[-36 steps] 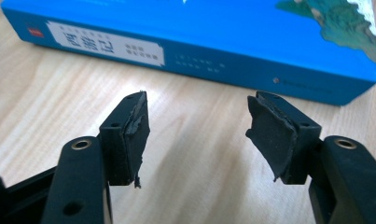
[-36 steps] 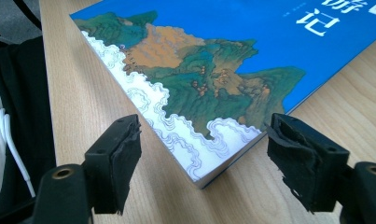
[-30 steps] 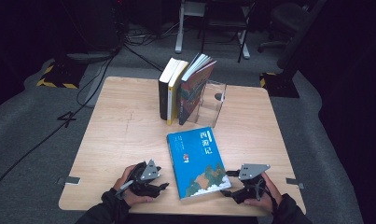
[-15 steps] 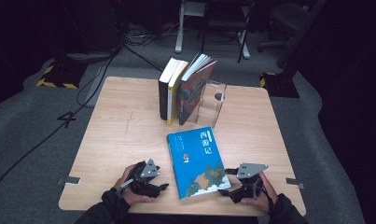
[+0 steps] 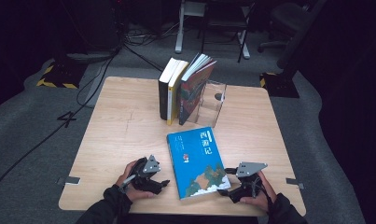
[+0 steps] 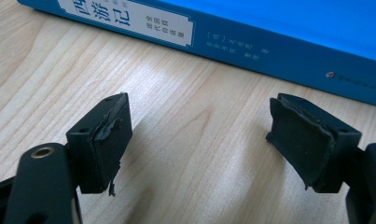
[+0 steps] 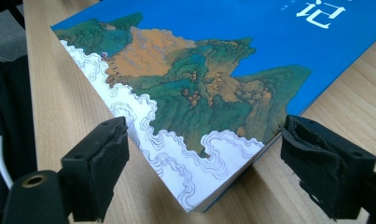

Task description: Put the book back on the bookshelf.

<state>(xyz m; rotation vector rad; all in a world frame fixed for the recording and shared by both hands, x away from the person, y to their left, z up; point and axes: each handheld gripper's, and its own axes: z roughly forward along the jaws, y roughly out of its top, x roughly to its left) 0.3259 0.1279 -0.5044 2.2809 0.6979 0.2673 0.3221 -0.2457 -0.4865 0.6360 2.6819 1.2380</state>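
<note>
A blue book point(image 5: 196, 160) with a mountain picture on its cover lies flat at the table's near middle. My left gripper point(image 5: 163, 183) rests on the wood just left of it, open, jaws facing the book's spine point(image 6: 251, 44) with bare table between them. My right gripper point(image 5: 224, 181) is at the book's near right corner point(image 7: 209, 186), open, with that corner lying between its jaws and touching neither pad.
Three books point(image 5: 183, 88) stand upright at the back middle of the table, leaning against a clear plastic bookend point(image 5: 212, 102). The wooden table point(image 5: 115, 135) has its near edge right behind both hands. Chairs and cables sit on the dark floor beyond.
My right gripper has crept slightly left toward the book's corner. The left gripper and the book have stayed put.
</note>
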